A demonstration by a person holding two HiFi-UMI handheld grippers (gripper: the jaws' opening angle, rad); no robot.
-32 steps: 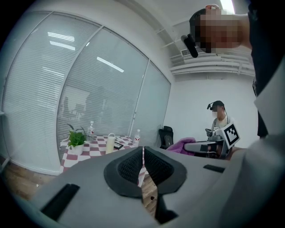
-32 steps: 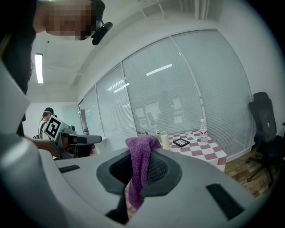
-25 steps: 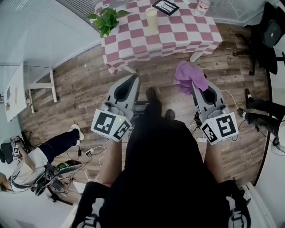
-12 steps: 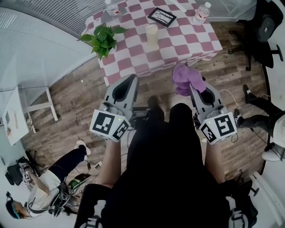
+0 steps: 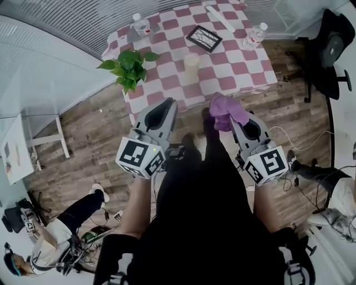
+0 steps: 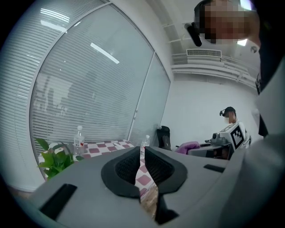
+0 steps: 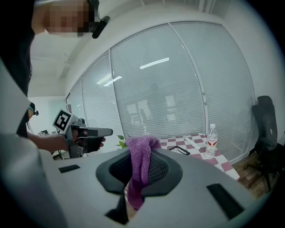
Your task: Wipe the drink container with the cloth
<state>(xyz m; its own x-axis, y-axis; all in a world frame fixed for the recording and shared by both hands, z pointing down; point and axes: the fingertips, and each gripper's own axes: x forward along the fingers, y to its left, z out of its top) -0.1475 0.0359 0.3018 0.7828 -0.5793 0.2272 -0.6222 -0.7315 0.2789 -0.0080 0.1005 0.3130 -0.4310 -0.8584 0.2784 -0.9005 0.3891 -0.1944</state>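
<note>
A purple cloth [image 5: 225,109] hangs from my right gripper [image 5: 232,116], whose jaws are shut on it; in the right gripper view the cloth [image 7: 140,162] drapes over and between the pads. My left gripper [image 5: 167,106] is shut with nothing in it, its pads nearly touching in the left gripper view [image 6: 141,156]. Both are held over the wooden floor, just short of the red-and-white checked table [image 5: 233,71]. On the table stand a cream cup [image 5: 191,62] and two clear bottles, one at the far left [image 5: 141,24] and one at the right [image 5: 254,34].
A potted plant [image 5: 129,68] sits at the table's near left corner, with a dark framed picture [image 5: 204,38] and a white strip [image 5: 221,16] farther back. A black office chair [image 5: 334,39] stands to the right. A person [image 5: 55,245] sits low on the left. Cables lie on the floor.
The table has come closer and more of it shows, bottles included. Both grippers have moved forward toward its near edge, the cloth still in the right one.
</note>
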